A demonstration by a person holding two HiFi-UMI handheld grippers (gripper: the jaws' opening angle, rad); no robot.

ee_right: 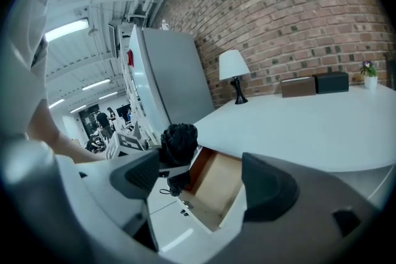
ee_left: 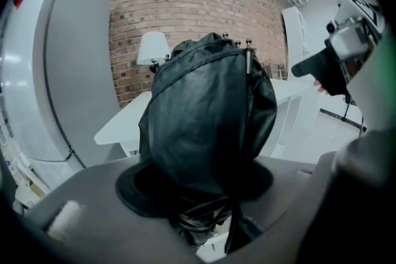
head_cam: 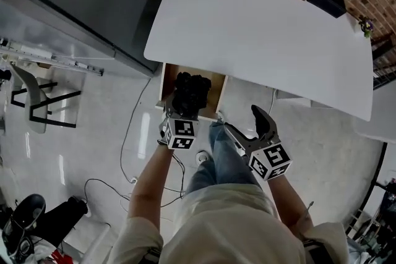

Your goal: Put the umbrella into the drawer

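1. The umbrella (head_cam: 189, 91), a folded black bundle, is sitting in the grip of the left tongs (head_cam: 184, 104). It is hanging over the open drawer (head_cam: 215, 91) and is not yet lying in it.
2. The left tongs are clamping the umbrella near its lower end, with the jaws standing fairly wide around the bunched fabric.
3. The drawer is sticking out from under the worktop (head_cam: 260, 28) at its near edge, close to the left corner, and its wooden bottom is showing bare.
4. The right tongs (head_cam: 245, 123) are hovering just right of the drawer, gaping wide and carrying nothing.
5. Progress, as I am judging it: opening the drawer and picking up the umbrella are looking done. Lowering it in and letting go are remaining.
6. The left gripper view is filling up with the umbrella (ee_left: 210, 114) between the left tongs (ee_left: 201, 183). It is showing rib tips poking out at the top, but it is hiding the drawer entirely.
7. The right gripper view is looking between the spread right tongs (ee_right: 201, 179). It is showing the umbrella (ee_right: 178, 140) at the drawer (ee_right: 216, 185) from the side, and a lamp (ee_right: 234, 65) standing at the worktop's far edge.
8. Only the head view is taking in both tongs and the drawer together.
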